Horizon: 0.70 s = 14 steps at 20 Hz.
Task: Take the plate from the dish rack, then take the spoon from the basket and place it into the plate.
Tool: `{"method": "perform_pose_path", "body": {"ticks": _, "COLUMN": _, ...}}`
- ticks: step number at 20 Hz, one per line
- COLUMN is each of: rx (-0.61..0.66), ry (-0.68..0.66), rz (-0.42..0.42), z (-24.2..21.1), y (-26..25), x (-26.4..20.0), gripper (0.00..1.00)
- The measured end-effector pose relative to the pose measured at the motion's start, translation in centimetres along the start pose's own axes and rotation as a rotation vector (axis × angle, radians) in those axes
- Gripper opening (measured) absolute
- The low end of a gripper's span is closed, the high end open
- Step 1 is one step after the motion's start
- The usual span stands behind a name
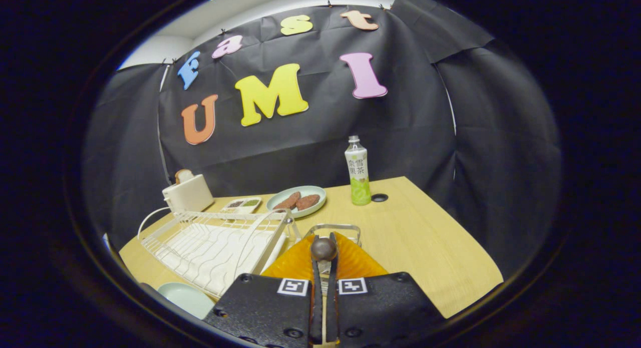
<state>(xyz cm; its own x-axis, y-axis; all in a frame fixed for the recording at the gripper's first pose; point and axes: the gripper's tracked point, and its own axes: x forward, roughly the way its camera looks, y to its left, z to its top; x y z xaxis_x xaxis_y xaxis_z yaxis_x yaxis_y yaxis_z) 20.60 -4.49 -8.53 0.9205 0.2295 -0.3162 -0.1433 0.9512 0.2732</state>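
1. Orange ribbed plastic of a basket (350, 262) is seen low in the centre of the frame, under a clear wire-like handle, directly ahead of the gripper (324, 253).
2. The gripper's fingers are brought nearly together, and a dark brown round-ended spoon (324, 248) is pinched between them, its rounded end standing up above the basket.
3. A white wire dish rack (215, 245) is set on the light wooden surface (425, 248) at the lower left, just beside the basket.
4. A pale green round plate (188, 298) is seen at the bottom left, in front of the rack.
5. Further back, near the centre, a second pale plate holding two brown patties (297, 201) is placed, with a small divided tray (242, 204) to its left.
6. A white toaster (188, 193) with a slice of bread stands at the left.
7. A green-labelled drink bottle (358, 171) stands upright right of centre.
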Motion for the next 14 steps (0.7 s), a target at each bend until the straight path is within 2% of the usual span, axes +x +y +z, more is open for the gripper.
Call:
{"method": "perform_pose_path", "body": {"ticks": 6, "rx": -0.057, "ry": -0.094, "rz": -0.006, "z": 5.3, "y": 1.5, "x": -4.4, "gripper": 0.08}}
{"method": "perform_pose_path", "body": {"ticks": 11, "rx": -0.088, "ry": -0.109, "rz": 0.112, "z": 6.7, "y": 7.0, "x": -10.0, "gripper": 0.08}}
{"method": "perform_pose_path", "body": {"ticks": 14, "rx": -0.132, "ry": -0.072, "rz": 0.188, "z": 5.3, "y": 11.2, "x": -12.4, "gripper": 0.08}}
